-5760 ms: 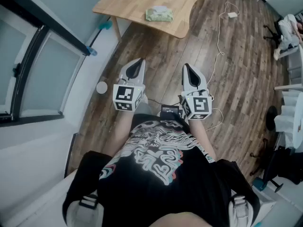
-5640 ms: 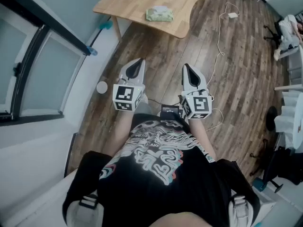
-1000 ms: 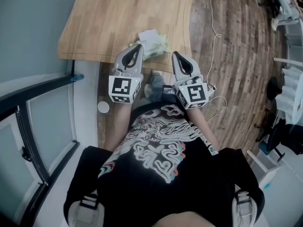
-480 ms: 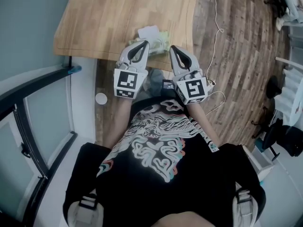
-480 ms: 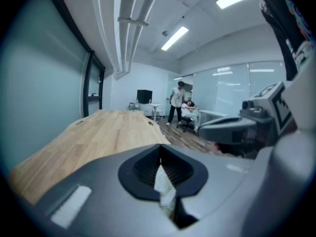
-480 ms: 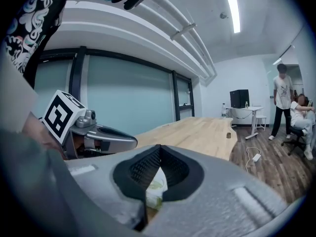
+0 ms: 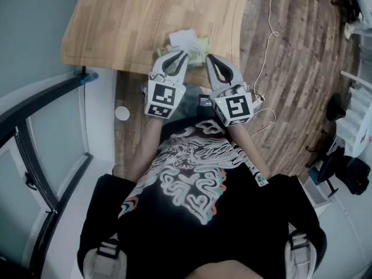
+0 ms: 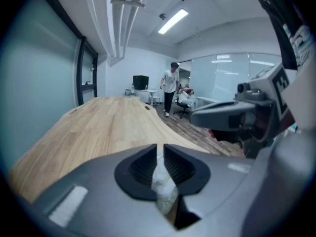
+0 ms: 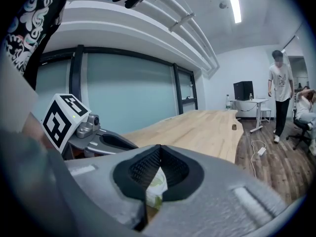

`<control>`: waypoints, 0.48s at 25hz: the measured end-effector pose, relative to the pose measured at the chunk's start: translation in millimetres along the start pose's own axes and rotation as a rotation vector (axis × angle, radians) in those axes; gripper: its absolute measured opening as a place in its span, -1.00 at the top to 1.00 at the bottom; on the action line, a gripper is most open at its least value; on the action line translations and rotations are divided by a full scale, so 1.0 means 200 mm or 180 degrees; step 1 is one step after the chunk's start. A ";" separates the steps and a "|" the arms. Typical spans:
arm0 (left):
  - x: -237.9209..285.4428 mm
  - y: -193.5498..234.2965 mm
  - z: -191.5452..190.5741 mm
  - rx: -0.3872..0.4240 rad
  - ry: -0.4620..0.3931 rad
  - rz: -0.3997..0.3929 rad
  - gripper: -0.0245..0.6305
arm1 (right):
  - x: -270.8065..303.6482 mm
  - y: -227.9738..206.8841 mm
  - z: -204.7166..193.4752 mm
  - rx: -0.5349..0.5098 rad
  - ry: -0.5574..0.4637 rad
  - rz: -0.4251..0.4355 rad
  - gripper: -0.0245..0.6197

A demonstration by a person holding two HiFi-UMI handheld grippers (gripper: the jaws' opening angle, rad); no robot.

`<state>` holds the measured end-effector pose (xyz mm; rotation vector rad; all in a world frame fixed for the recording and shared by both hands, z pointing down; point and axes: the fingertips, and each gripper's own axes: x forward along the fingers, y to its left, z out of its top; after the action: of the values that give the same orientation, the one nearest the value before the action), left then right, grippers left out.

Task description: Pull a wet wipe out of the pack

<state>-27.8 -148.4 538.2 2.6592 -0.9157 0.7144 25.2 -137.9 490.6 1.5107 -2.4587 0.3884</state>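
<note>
Table (image 7: 128, 22): wet wipe pack (image 7: 196, 42) sits at near edge, long axis along that edge, just ahead of both tools. Left gripper (image 7: 184, 53) nearer; jaws just been opening, narrow gap, nothing clamped. Right gripper (image 7: 209, 57) jaws together, empty.

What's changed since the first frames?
The person came up to the table; both grippers closed in on the wipe pack at its near edge. On the left gripper the fingers have just been opening, nothing between them; the right gripper is shut. The wipe pack is unmoved.
</note>
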 end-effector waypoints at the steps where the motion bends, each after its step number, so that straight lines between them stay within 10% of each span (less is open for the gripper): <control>1: 0.02 0.00 -0.01 0.0005 0.0045 -0.0016 0.83 | 0.01 -0.01 -0.01 -0.0014 0.0016 0.0008 0.93; 12: 0.10 0.00 -0.17 0.0011 0.0519 -0.0106 0.74 | 0.10 -0.01 -0.09 -0.0139 0.0190 0.0181 0.93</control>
<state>-26.9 -144.9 578.0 2.5672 -0.8255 0.9098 19.0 -148.6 514.1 1.3941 -2.4520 0.3820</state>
